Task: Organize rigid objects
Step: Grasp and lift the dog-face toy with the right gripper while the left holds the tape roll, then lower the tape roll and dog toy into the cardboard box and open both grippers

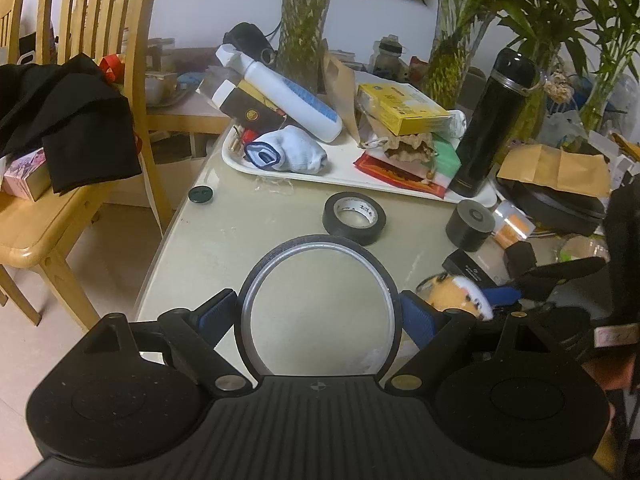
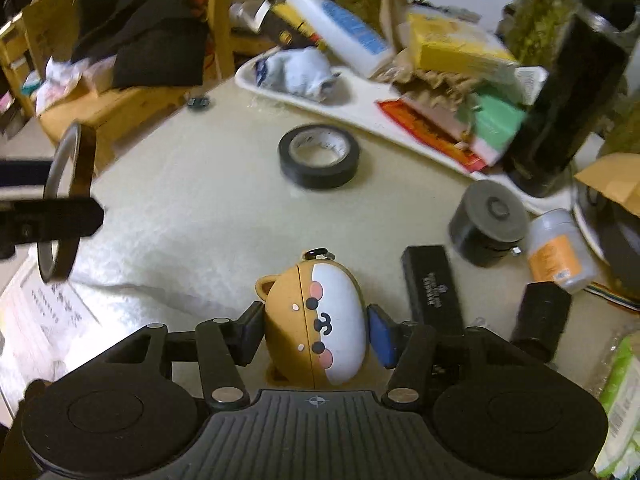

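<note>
My left gripper [image 1: 318, 314] is shut on a large thin dark tape ring [image 1: 280, 258] and holds it upright above the cream table [image 1: 224, 240]; the ring also shows at the left of the right wrist view [image 2: 82, 156]. My right gripper [image 2: 314, 330] is shut on a tan and white dog-faced case [image 2: 320, 320], held over the table; the case shows at the right of the left wrist view [image 1: 456, 292]. A black tape roll [image 1: 354, 218] lies flat mid-table, also in the right wrist view [image 2: 319, 156].
A white tray [image 1: 340, 174] at the back holds a sock [image 1: 292, 150], a white bottle [image 1: 288, 94], a yellow box [image 1: 404, 106] and a black flask [image 1: 492, 124]. A grey cylinder [image 2: 488, 220], a black box [image 2: 432, 288] and an orange-labelled jar [image 2: 560, 250] sit right. Wooden chairs [image 1: 80, 128] stand left.
</note>
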{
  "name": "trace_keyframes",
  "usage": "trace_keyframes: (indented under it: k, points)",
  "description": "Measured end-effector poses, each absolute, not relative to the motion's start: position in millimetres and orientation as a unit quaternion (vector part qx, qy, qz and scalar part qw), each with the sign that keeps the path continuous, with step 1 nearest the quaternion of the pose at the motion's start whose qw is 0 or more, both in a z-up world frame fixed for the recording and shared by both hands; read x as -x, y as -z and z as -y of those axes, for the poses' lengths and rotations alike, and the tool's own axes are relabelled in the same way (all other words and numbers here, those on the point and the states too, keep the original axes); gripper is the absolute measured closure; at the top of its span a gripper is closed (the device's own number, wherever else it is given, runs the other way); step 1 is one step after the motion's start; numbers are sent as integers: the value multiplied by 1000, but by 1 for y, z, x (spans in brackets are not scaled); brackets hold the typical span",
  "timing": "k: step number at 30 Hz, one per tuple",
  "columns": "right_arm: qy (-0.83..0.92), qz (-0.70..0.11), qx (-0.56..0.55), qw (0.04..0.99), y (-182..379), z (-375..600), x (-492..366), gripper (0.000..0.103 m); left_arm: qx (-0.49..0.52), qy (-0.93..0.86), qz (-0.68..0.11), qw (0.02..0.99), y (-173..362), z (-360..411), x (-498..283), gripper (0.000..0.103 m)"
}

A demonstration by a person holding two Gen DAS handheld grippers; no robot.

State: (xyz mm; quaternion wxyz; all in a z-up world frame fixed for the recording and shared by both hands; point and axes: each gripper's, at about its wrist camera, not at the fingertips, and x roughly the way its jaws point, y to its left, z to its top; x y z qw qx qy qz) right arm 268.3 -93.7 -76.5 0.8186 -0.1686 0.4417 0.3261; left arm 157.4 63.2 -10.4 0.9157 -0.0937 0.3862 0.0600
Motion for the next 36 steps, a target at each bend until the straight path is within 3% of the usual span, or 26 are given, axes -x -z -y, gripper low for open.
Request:
trace_keyframes:
  k: [36]
  points:
    - [-311, -375, 73, 870, -6, 208, -193, 46, 50, 16, -395, 917, -18, -7, -124, 16]
